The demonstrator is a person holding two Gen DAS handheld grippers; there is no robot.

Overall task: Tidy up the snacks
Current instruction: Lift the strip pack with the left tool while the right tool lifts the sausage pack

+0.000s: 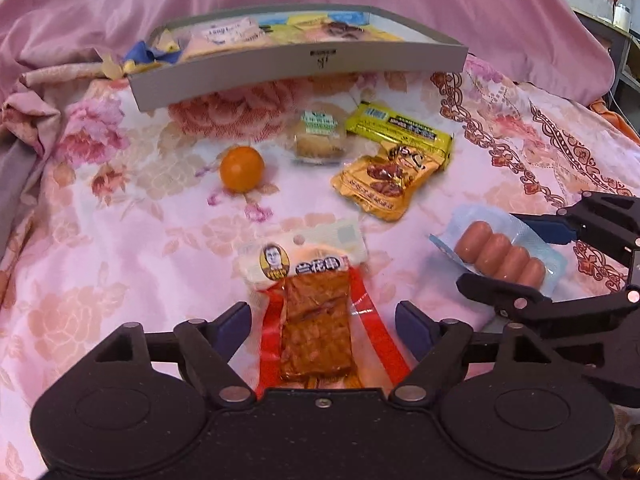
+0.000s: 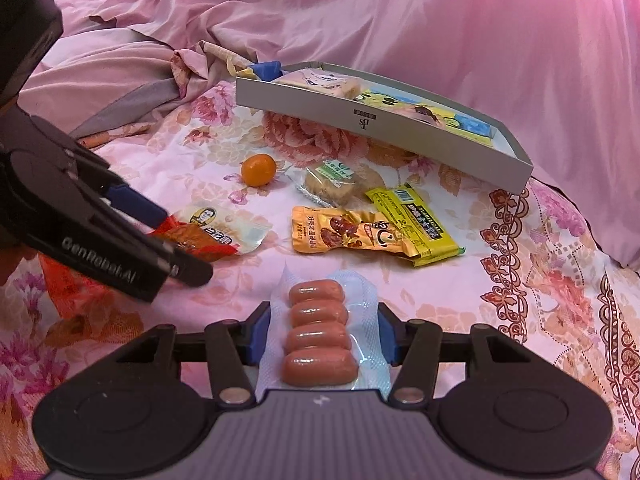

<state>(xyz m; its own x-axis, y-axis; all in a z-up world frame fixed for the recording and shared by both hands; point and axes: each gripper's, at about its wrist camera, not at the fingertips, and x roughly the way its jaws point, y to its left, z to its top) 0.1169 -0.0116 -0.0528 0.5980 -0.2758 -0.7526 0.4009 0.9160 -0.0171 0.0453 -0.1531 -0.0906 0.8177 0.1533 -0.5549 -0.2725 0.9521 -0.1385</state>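
Observation:
A tofu snack pack point(image 1: 312, 320) with red edges lies on the flowered bedsheet between the fingers of my left gripper point(image 1: 324, 320). The pads stand a little off its sides, so that gripper is open. My right gripper point(image 2: 322, 332) is shut on a clear pack of several small sausages point(image 2: 318, 336), its blue pads pressed on the plastic edges. In the left wrist view the sausage pack point(image 1: 504, 258) sits tilted at the right. A grey tray point(image 1: 300, 72) with several snacks in it rests at the back of the bed.
Loose between the grippers and the tray lie a small orange point(image 1: 242, 168), a wrapped cake point(image 1: 319, 136), a golden pouch point(image 1: 380, 184) and a yellow bar point(image 1: 400, 130). A pink quilt point(image 2: 440, 20) is heaped behind the grey tray point(image 2: 360, 120). The left gripper point(image 2: 184, 244) is close on the left.

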